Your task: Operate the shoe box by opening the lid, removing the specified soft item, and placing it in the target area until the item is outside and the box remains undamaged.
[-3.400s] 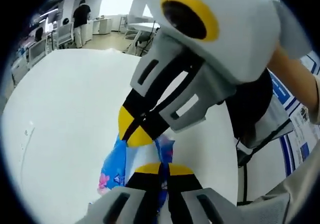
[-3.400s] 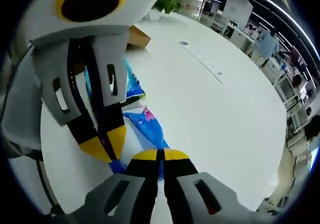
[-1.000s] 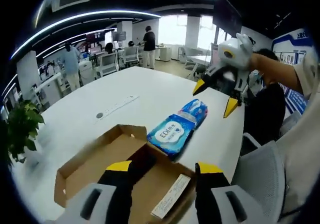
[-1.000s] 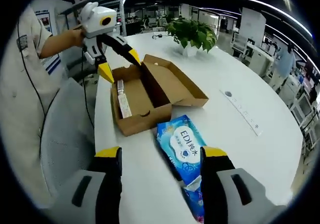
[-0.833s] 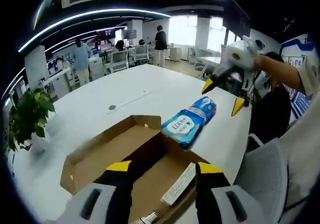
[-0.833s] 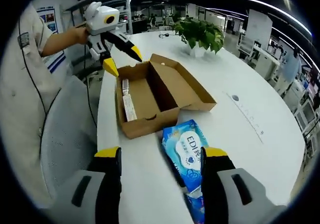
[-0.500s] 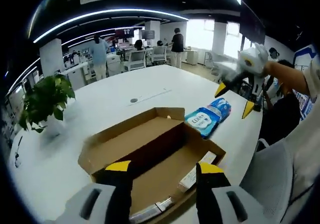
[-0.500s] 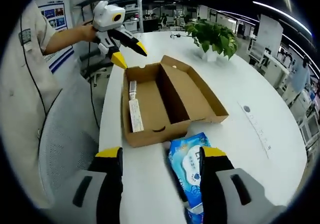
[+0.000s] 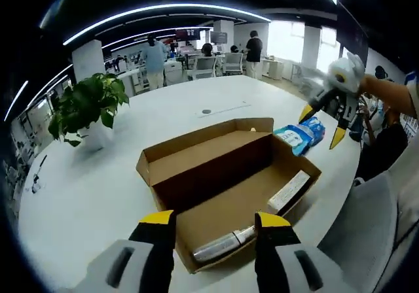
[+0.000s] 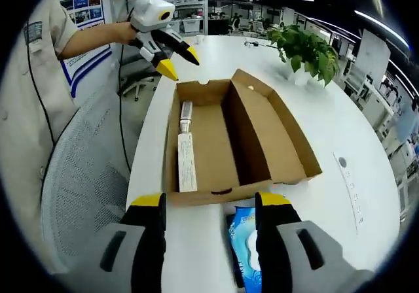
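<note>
The open brown shoe box (image 9: 196,159) (image 10: 281,152) lies on the white table, its lid folded back flat beside the tray. Inside the tray are a silver tube (image 9: 221,244) (image 10: 185,113) and a long white packet (image 9: 289,191) (image 10: 186,161). The blue soft wipes pack (image 9: 301,135) (image 10: 247,241) lies on the table outside the box, against its short end. My left gripper (image 9: 215,221) (image 10: 180,62) is open at the box's other short end, holding nothing. My right gripper (image 10: 211,201) (image 9: 322,124) is open above the pack, apart from it.
A potted green plant (image 9: 88,103) (image 10: 304,48) stands on the table beyond the box. A grey mesh chair (image 10: 78,195) sits at the table edge, beside a person's sleeve (image 10: 36,57). A cable slot (image 9: 226,108) runs along the table's middle. People stand among desks far off.
Both grippers, shut on the blue pack 3.4 s ago, have let go and drawn apart to opposite ends of the box. The pack lies still on the table.
</note>
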Demonstrator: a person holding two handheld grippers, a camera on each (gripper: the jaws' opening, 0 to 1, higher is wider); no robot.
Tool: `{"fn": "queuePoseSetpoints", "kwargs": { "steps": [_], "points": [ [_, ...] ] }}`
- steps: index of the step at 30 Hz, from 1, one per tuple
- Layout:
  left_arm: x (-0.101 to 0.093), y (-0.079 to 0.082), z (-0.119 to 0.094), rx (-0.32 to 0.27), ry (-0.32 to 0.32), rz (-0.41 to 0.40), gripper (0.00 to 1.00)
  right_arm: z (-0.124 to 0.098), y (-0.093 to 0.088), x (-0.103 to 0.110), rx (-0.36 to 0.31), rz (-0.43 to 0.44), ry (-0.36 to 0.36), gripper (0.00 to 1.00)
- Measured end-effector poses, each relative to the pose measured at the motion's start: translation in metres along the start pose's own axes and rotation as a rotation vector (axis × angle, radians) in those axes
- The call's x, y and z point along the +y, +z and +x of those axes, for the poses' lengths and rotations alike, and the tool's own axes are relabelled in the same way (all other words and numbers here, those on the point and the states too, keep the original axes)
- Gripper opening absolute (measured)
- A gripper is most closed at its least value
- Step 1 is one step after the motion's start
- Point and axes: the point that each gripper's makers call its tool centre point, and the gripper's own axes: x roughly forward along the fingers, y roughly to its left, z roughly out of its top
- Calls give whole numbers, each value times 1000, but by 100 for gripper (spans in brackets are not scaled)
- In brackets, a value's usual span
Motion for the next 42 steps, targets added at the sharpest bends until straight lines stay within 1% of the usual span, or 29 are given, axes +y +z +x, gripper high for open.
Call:
{"fn": "queuePoseSetpoints", "kwargs": {
  "steps": [5, 9, 12, 15, 17, 20, 24, 26, 29, 33, 36, 39, 42],
  "points": [
    [9, -20, -2, 24, 29, -29, 46, 16, 0, 9, 35, -28, 45, 48],
    [14, -31, -1, 38, 50, -55, 43, 29, 1, 9, 53, -44, 50, 47],
    [16, -40, 0, 45, 60, -90, 35, 38, 3, 10, 57, -53, 47, 44],
    [20, -48, 1, 49, 86, -146, 30, 48, 2, 13, 74, -60, 57, 42],
    [25, -50, 1, 42, 109, -191, 26, 53, 0, 14, 85, -65, 61, 41],
    [30, -53, 1, 28, 128, -249, 23, 62, -2, 16, 99, -70, 66, 39],
    [34, -59, 1, 28, 143, -283, 18, 71, -2, 20, 103, -69, 87, 37],
    [33, -62, 2, 29, 141, -310, 17, 75, -3, 23, 113, -76, 104, 35],
    [32, -67, 5, 36, 142, -327, 15, 82, -6, 24, 127, -79, 118, 33],
    [35, -73, 9, 39, 164, -350, 12, 88, -7, 25, 136, -76, 131, 30],
    [38, -74, 10, 27, 174, -393, 10, 93, -7, 28, 139, -81, 141, 26],
    [41, -76, 9, 29, 191, -395, 5, 97, -7, 30, 145, -81, 150, 23],
    [43, -77, 10, 25, 184, -415, 5, 99, -7, 30, 147, -75, 153, 21]
  ]
}}
